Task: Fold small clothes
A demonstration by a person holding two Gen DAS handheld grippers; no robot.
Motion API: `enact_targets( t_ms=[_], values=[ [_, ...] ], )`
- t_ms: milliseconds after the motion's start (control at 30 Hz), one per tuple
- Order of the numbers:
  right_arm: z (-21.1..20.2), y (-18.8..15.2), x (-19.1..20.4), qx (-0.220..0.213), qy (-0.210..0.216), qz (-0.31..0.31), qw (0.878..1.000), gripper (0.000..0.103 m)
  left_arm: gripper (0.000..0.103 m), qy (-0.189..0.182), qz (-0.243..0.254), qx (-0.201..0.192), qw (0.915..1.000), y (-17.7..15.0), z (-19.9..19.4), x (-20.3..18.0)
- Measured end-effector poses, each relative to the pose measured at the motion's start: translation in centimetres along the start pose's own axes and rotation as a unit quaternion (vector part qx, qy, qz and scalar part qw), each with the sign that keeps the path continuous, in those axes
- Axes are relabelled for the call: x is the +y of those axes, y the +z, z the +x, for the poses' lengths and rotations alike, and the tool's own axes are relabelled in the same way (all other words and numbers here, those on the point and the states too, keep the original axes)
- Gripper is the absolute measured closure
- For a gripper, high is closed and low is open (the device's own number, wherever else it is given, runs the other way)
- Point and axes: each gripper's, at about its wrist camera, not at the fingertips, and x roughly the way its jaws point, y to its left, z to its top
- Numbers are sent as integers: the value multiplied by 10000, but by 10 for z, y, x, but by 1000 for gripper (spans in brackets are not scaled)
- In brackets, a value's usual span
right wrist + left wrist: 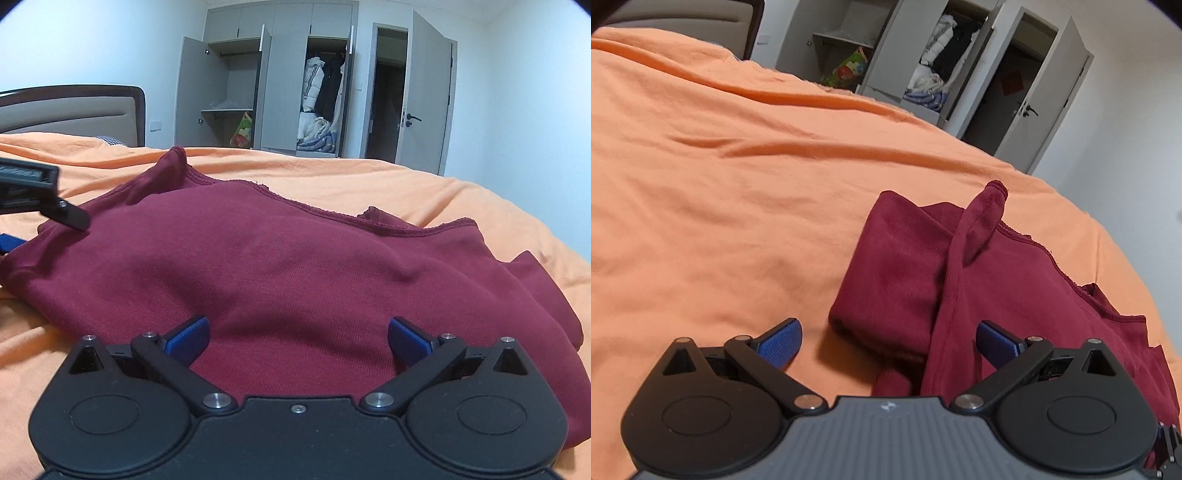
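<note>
Folding a dark red top (pixel 295 266) spread on the orange sheet (pixel 720 184), partly doubled over. Left gripper (pixel 888 343) spread wide and empty, hovering at the garment's near left edge; right gripper (pixel 297 343) likewise wide apart, low over the cloth's middle. Best to pinch the raised strap (pixel 982 221) at one o'clock and a matching hem corner, then lay both flat before creasing. Loose wrinkles could bunch. Beyond, open wardrobe (pixel 280 92) at twelve o'clock, headboard (pixel 74 110) at ten; neither obstructs.
</note>
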Motion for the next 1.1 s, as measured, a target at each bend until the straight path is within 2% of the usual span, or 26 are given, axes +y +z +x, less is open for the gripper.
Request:
enact_targets(
  t_ms=[100, 267, 433, 500, 533, 567, 600, 667, 900, 1000, 1100],
  values=[
    [1, 1, 0, -9, 1, -1, 10000, 0, 1, -112, -166, 70, 9998, 5, 4, 4],
    [0, -1, 1, -41, 6, -4, 10000, 0, 18, -227, -365, 73, 9990, 8, 1, 12],
    [-1, -2, 1, -45, 2, -7, 10000, 0, 27, -158, -379, 68, 9991, 10, 2, 15],
    [0, -2, 1, -46, 3, -8, 10000, 0, 40, -123, -262, 83, 9995, 10, 3, 10],
    [0, -2, 1, -46, 2, -9, 10000, 0, 52, -184, -245, 128, 9994, 10, 4, 8],
    [0, -2, 1, -46, 0, -11, 10000, 0, 59, -215, -255, 157, 9993, 11, 5, 6],
    [0, -2, 1, -46, 2, -9, 10000, 0, 63, -229, -248, 163, 9993, 10, 4, 5],
    [0, -2, 1, -48, 1, -18, 10000, 0, 79, -290, -210, 162, 9992, 12, 4, 0],
    [0, -1, 1, -34, 11, -14, 10000, 0, 87, -255, 0, -29, 9997, 16, -10, -16],
    [-3, 6, -5, 65, 187, 75, 9998, 0, 88, -373, 123, -181, 9991, 23, -23, -26],
    [-11, 15, -18, -53, 401, 264, 9988, 0, 88, -541, 388, -345, 9972, 33, -36, -44]
  ],
)
